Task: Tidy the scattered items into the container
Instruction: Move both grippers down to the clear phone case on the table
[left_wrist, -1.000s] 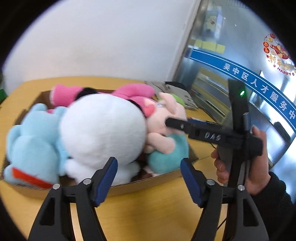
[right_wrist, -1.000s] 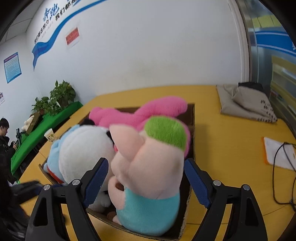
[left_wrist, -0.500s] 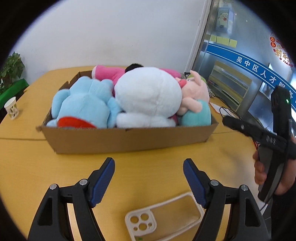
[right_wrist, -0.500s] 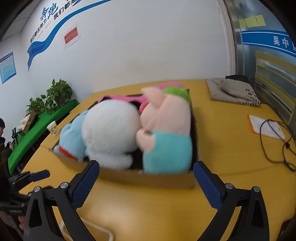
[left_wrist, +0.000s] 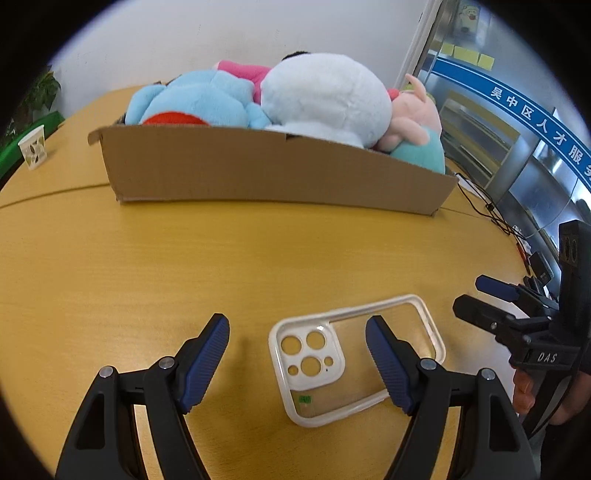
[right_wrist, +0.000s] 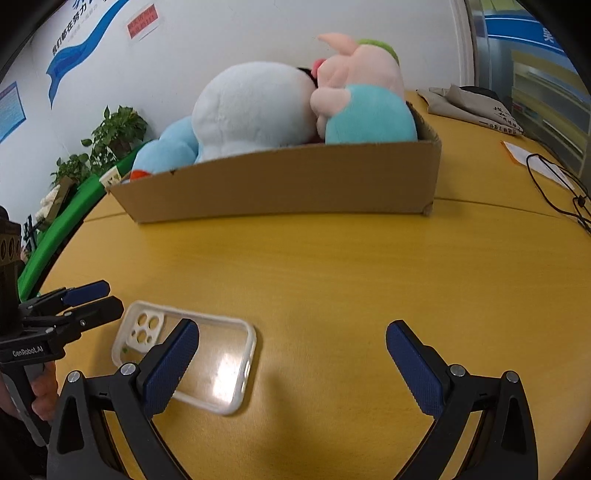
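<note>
left wrist view looks down at a yellow wooden table (left_wrist: 155, 266), where the left gripper (left_wrist: 295, 347) hangs with its blue pads spread fairly wide and nothing between them pressed; a clear phone case (left_wrist: 354, 354) with a white rim lies flat on the table just under and between the fingers, its camera cut-outs toward the left. at the far side stands a cardboard box (left_wrist: 266, 173) packed with plush toys: a light blue plush (left_wrist: 192, 99) on the left, a big white plush (left_wrist: 325, 96) in the middle, and a pink pig plush (left_wrist: 417, 114) in teal at the right end. a paper cup (left_wrist: 33, 147) sits on the far left of the table. at the right edge, a hand grips the handle of the right gripper (left_wrist: 480, 295).

right wrist view shows the right gripper (right_wrist: 291, 350) with jaws at their widest, having just been opening, only bare table between them; the phone case (right_wrist: 184, 362) lies partly behind its left finger, beside the left gripper (right_wrist: 99, 299). the cardboard box (right_wrist: 288, 184) stands beyond, well apart from the case.
</note>
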